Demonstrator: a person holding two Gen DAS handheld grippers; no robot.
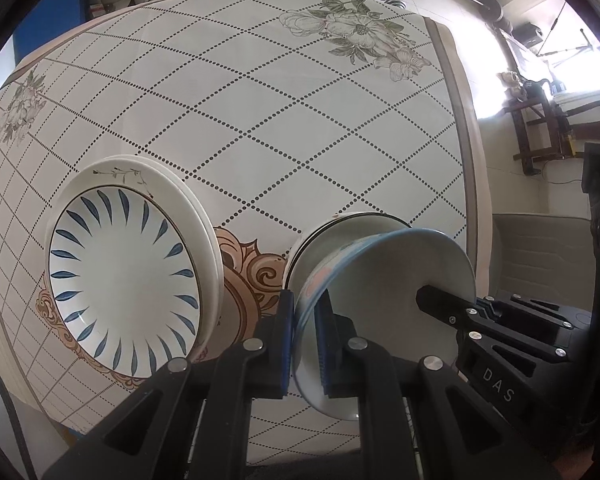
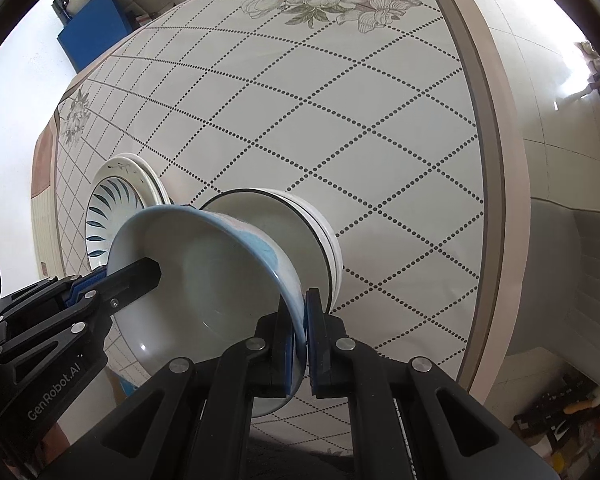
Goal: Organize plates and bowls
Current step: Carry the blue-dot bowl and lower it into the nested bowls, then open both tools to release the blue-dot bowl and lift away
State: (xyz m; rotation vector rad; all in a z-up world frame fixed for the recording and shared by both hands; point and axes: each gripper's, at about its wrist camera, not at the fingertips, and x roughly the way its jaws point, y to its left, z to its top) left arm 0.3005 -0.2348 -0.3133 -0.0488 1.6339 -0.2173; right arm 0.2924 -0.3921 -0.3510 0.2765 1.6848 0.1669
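Left wrist view: the left gripper (image 1: pixel 305 336) is closed on the near rim of a glazed blue-and-pink ceramic bowl (image 1: pixel 384 276), one blue pad outside the wall, one inside.
Left of that gripper: a stack of white plates (image 1: pixel 168 184), topped by a blue-leaf-patterned white plate (image 1: pixel 124 276), sits on the surface (image 1: pixel 300 128) with its dotted diamond tablecloth.
Ahead of the gripper: a stack of dark-rimmed white bowls (image 1: pixel 356 222), just beyond and under the held bowl.
Right of the gripper: the right gripper (image 1: pixel 452 304), closed on the bowl's opposite rim.
Right wrist view: the same bowl (image 2: pixel 204 272) is pinched at its near rim by the right gripper (image 2: pixel 305 340); the left gripper (image 2: pixel 112 284) clamps the far-left rim.
Bowl position: tilted, held off the surface, overlapping the bowl stack (image 2: pixel 300 224); contact unclear.
Likely step: nesting the held bowl into that stack.
Doing it well: level the bowl, centre it over the stack's mouth, lower both grippers together, and release only once it is seated.
Risk: thin rim grips could slip if one side leads.
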